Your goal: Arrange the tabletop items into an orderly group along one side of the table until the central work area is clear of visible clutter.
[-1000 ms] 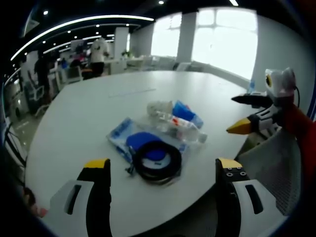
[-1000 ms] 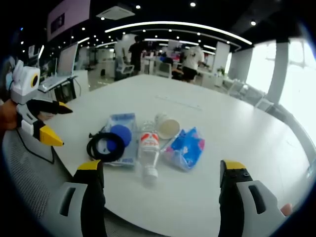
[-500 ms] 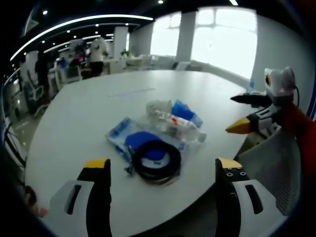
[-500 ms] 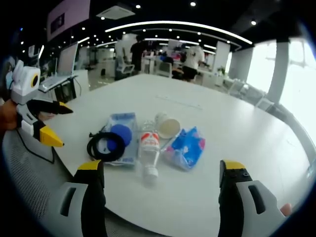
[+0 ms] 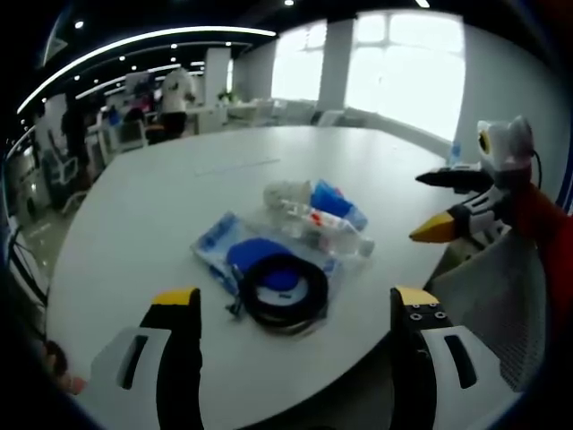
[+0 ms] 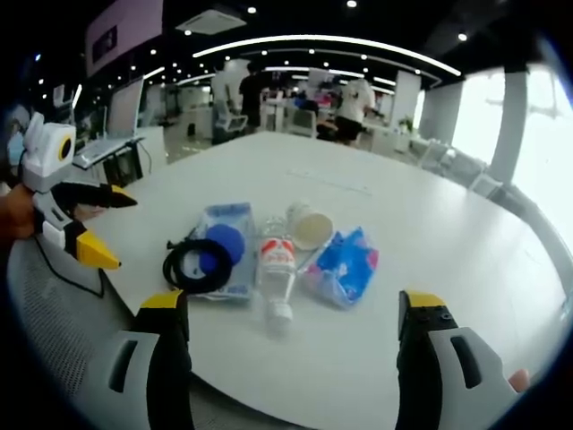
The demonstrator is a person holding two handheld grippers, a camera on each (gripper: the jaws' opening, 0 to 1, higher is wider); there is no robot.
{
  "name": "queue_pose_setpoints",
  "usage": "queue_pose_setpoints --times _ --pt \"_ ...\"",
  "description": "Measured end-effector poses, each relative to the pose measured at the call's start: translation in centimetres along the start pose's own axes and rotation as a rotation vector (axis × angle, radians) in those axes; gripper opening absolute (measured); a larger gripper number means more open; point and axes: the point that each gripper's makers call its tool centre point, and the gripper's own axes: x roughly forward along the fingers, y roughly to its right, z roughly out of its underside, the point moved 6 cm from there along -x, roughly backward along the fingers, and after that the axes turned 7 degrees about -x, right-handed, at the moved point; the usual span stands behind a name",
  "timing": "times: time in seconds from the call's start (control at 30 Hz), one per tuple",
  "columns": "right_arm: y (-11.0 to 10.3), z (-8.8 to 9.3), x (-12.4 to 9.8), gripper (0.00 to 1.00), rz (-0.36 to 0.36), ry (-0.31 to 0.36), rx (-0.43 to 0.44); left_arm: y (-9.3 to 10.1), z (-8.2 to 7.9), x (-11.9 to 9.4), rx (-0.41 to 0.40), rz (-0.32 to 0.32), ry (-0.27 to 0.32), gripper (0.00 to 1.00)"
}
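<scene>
1. In the left gripper view we're holding the left gripper (image 5: 292, 309) off the near edge of the white table (image 5: 143, 224), jaws spread wide and grasping nothing.
2. Straight ahead between those jaws lies the cluster, near the table's edge: a black cable coil (image 5: 283, 292) closest to us, resting on a clear pouch (image 5: 219, 244) with a blue round pad (image 5: 253, 253) inside.
3. Just beyond, a clear water bottle (image 5: 329, 230) lies on its side, with a paper cup (image 5: 279, 194) and a blue packet (image 5: 337, 203) behind it, all touching or nearly so.
4. The right gripper (image 5: 436, 204) comes in from the right, off the table's edge, jaws parted and empty.
5. In the right gripper view our own jaws are wide apart, clear of everything.
6. Ahead between them we see the coil (image 6: 194, 266), pouch (image 6: 231, 224), bottle (image 6: 277, 273), cup (image 6: 310, 226) and packet (image 6: 344, 265) in a row near the edge of the table (image 6: 430, 242).
7. The left gripper (image 6: 109, 228) hovers at left, beside the table edge, jaws agape.
</scene>
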Motion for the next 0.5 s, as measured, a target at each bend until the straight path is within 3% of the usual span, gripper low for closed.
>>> queue_pose_setpoints --times 0.2,0.5 --pt "0.2 -0.1 0.2 0.96 -0.004 0.003 0.01 0.1 -0.4 0.2 0.007 0.003 0.003 0.83" --pt "1.7 -0.4 0.5 0.96 0.009 0.004 0.007 0.5 -2.8 1.5 0.045 0.02 0.024 0.82"
